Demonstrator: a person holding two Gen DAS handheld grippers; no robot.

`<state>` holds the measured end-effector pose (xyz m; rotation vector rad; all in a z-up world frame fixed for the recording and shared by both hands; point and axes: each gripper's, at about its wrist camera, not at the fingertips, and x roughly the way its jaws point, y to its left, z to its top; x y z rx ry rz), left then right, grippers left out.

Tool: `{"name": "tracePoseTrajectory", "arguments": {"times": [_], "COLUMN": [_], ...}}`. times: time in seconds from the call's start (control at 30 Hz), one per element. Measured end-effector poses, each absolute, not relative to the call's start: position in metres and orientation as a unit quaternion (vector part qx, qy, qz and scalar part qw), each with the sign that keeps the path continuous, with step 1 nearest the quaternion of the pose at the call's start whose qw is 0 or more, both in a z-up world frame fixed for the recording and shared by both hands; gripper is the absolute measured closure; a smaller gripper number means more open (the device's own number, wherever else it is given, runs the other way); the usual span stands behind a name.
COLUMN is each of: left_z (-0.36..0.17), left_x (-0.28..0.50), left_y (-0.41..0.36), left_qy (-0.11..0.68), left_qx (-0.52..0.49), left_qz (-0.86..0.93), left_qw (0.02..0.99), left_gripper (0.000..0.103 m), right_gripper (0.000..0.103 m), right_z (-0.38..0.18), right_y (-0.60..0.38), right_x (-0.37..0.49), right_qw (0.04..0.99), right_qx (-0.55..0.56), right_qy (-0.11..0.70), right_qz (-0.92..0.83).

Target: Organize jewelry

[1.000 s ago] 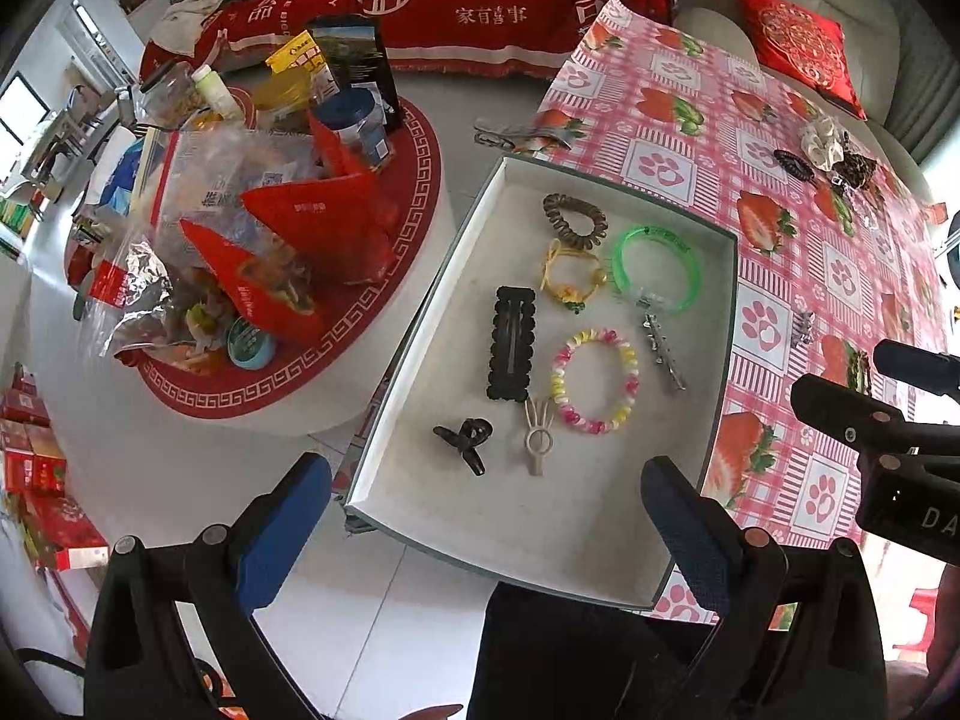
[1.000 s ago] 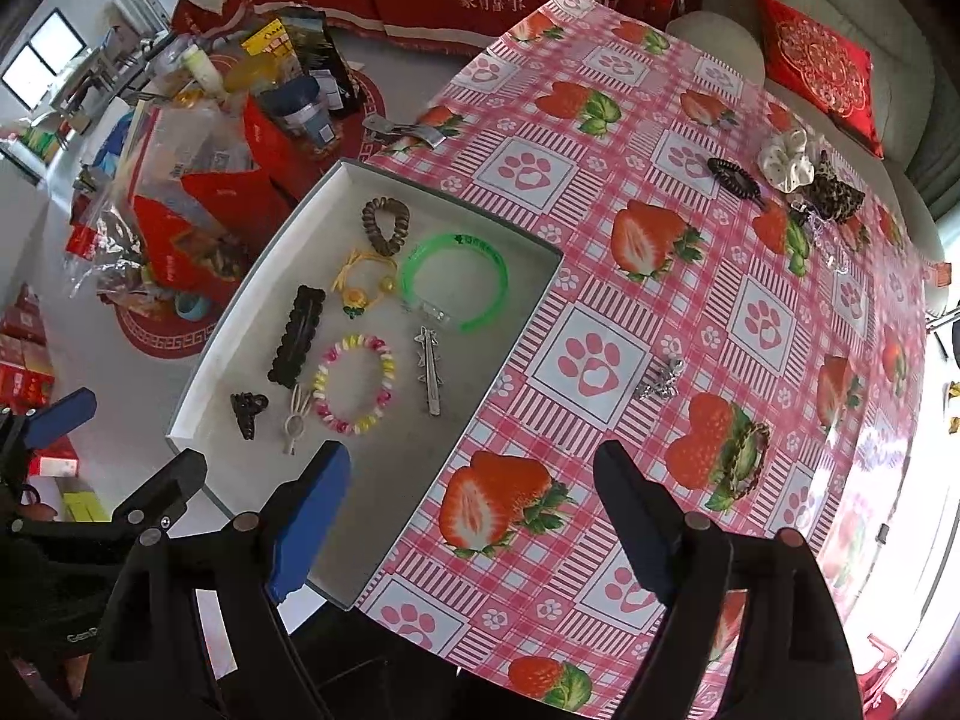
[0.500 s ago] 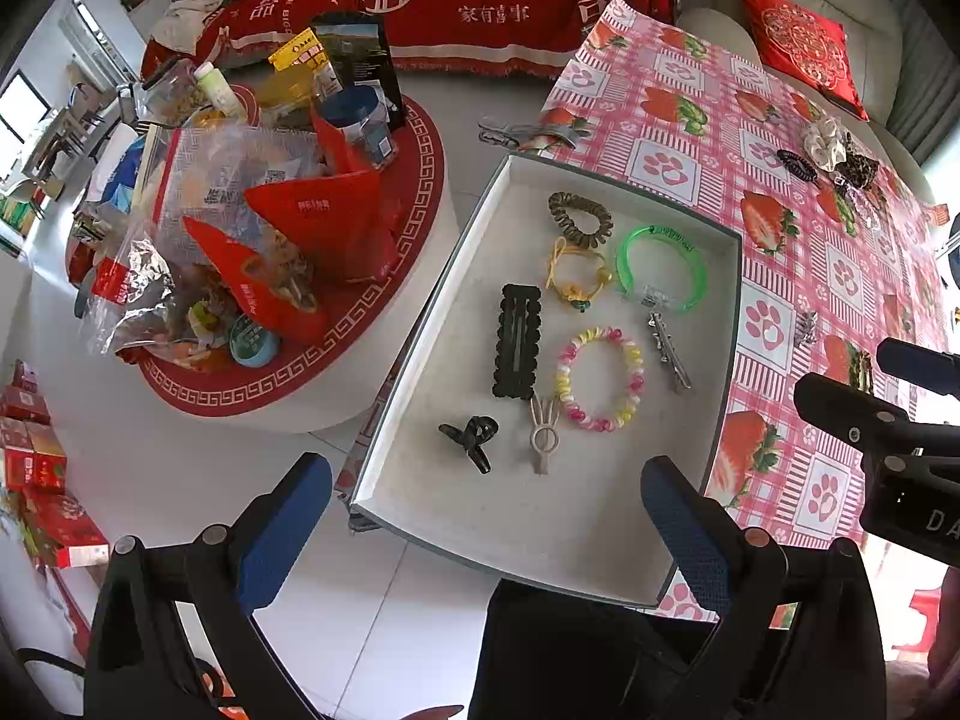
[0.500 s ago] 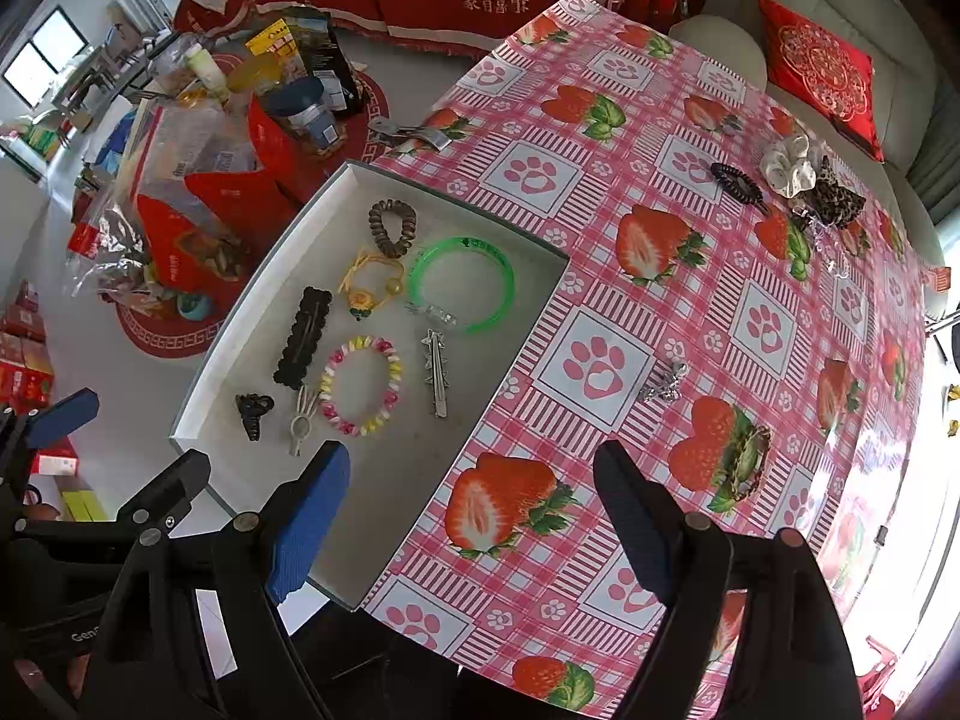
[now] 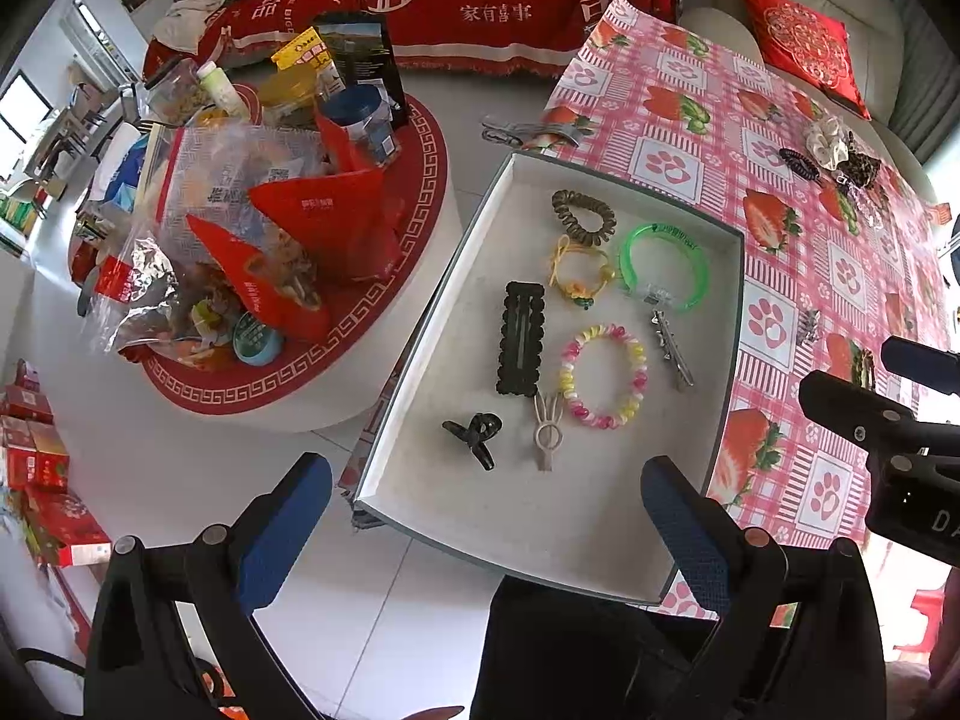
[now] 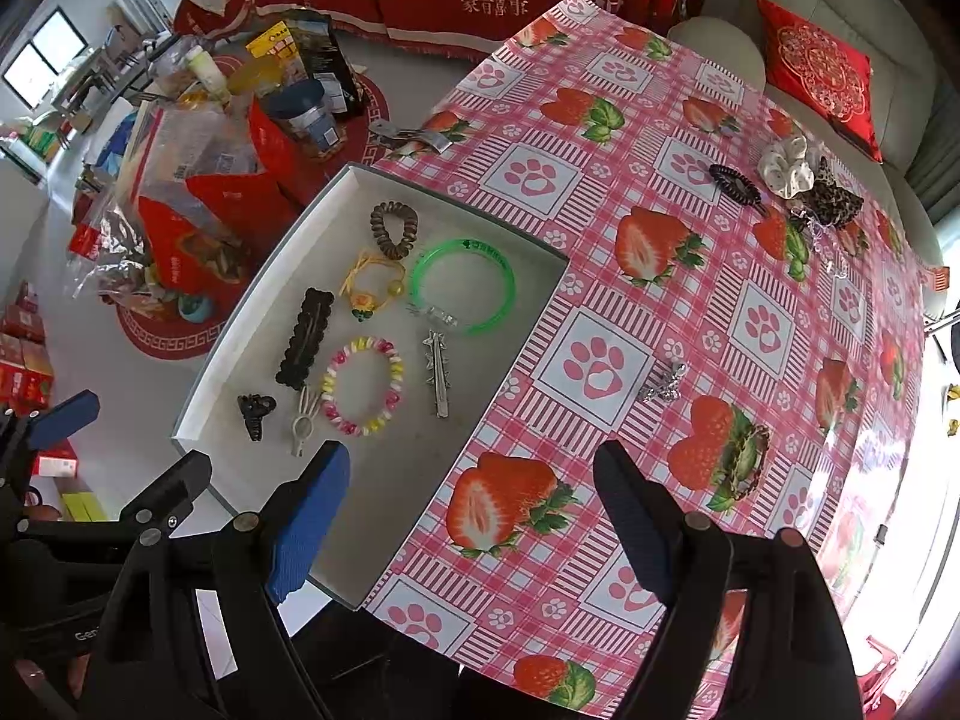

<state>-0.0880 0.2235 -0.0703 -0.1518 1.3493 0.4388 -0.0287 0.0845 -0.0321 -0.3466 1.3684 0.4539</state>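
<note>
A shallow white tray (image 5: 420, 354) on the strawberry-print tablecloth (image 6: 690, 312) holds a green bangle (image 6: 462, 286), a pastel bead bracelet (image 6: 362, 386), a black scalloped clip (image 6: 304, 338) and smaller hair pieces. The left gripper (image 5: 486, 531) hangs wide and empty, tray at its 12 o'clock. The right gripper (image 6: 471, 519), also spread with nothing between its fingers, has the tray at 10 o'clock and a small silver clip (image 6: 662, 384) on the cloth at 1 o'clock.

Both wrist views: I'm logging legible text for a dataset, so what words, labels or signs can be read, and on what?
"家有喜事" on the red sofa cover, beside a round white emblem.
"THE BIG" in part, on the same cover further left; the rest is unclear.
"DA", cut off, on the right hand-held gripper body in the left wrist view.
"Gen", cut off, on the left hand-held gripper body in the right wrist view.
Green bangle print, snack bags: too blurred.
</note>
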Motion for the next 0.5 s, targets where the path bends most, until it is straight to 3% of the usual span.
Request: {"name": "tracePoseTrajectory", "arguments": {"times": [0.5], "left_z": [-0.0692], "left_x": [-0.0887], "left_y": [0.2231], "left_qy": [0.618], "left_qx": [-0.069], "left_qz": [0.203], "left_qw": [0.756], "left_gripper": [0.0], "right_gripper": [0.018], "right_z": [-0.028], "right_y": [0.0864], "right_x": [-0.0286], "right_qw": [0.738], "right_qx": [-0.157], "right_qy": [0.622], "right_qz": [0.208]}}
